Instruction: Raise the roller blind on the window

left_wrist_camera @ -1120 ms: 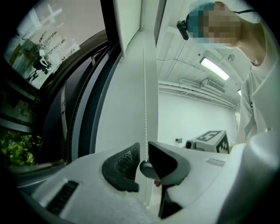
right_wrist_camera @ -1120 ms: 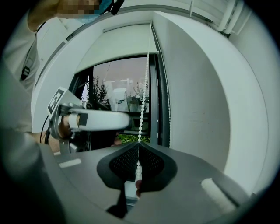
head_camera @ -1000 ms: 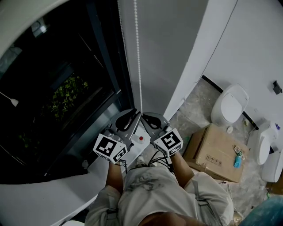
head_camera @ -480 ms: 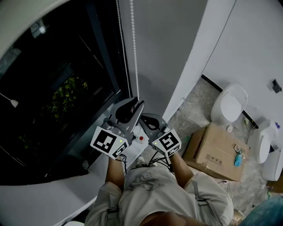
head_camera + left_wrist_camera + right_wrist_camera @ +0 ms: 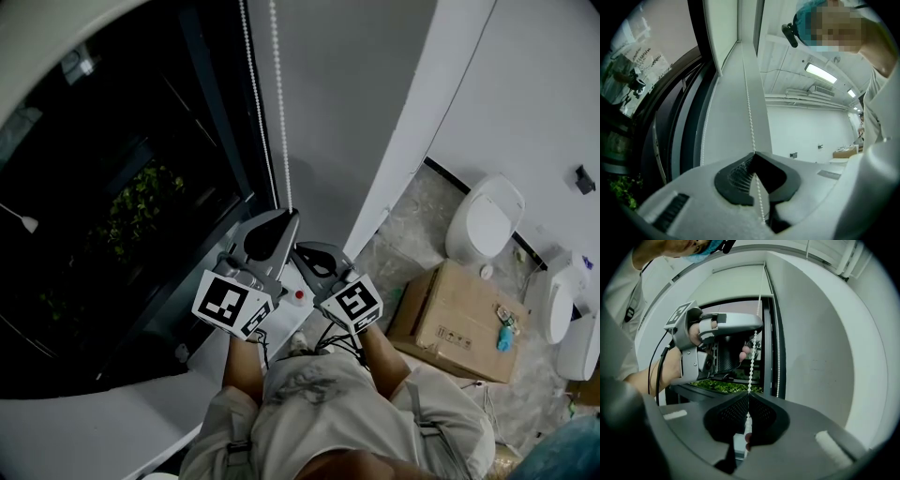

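Left gripper (image 5: 284,221) first: its fingers are pinched right together on the bead chain (image 5: 278,112). In the left gripper view the tips meet with the chain nipped between them. From there the chain runs off toward 12 o'clock, up along a pale strip beside the window (image 5: 122,187). A bit of chain also trails back from the tips toward 6 o'clock, over the gripper body.

A second strand of the chain hangs just beside the held one, at about 10 o'clock from the left tips in the head view. It isn't touching either gripper.

Right gripper (image 5: 302,251) sits just below the left one, at roughly 4 o'clock from it in the head view, and the two are almost touching. Its fingers are closed on the same strand too. The right gripper view shows the chain passing through the closed tips and carrying on up to the left gripper at 12 o'clock.

The roller blind (image 5: 736,287) looks like the pale panel across the top of the window opening, at 12 o'clock in the right gripper view. It's well above both grippers.

Off at 3 o'clock on the floor there's a toilet (image 5: 487,220) and a cardboard box (image 5: 450,319).
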Tool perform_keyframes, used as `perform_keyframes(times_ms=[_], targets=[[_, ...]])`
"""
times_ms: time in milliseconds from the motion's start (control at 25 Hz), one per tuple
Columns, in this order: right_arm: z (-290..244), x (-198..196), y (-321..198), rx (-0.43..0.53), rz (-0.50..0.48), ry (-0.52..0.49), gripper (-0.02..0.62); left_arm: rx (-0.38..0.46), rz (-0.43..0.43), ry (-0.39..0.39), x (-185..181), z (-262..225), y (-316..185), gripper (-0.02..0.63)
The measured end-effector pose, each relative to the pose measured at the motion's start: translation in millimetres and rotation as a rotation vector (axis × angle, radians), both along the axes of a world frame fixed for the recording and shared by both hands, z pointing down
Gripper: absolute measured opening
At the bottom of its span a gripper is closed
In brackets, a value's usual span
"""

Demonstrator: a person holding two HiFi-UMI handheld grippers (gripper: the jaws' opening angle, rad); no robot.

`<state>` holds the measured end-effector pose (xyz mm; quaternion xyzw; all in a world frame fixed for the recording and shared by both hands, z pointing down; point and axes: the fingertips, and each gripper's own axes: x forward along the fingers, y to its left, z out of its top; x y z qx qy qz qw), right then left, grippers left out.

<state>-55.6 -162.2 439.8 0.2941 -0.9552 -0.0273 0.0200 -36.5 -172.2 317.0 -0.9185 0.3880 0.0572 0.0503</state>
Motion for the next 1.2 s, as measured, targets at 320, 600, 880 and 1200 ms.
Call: perform_keyframes(times_ms=[320, 600, 880, 1200], targets=[[17, -2, 1, -0.033, 0.002, 0.026, 0.011, -0.039, -0.007, 0.015, -3, 18, 0, 0.011], [42, 0, 2, -0.072, 0.001, 0.053, 0.011, -0.087, -0.010, 0.015, -3, 42, -2, 0.012], [66, 3, 2, -0.114, 0.006, 0.073, 0.011, -0.137, -0.013, 0.010, -1, 67, -6, 0.011], [89, 8, 7, -0.150, 0.001, 0.098, 0.011, -0.182, -0.012, 0.008, 2, 90, -3, 0.011]])
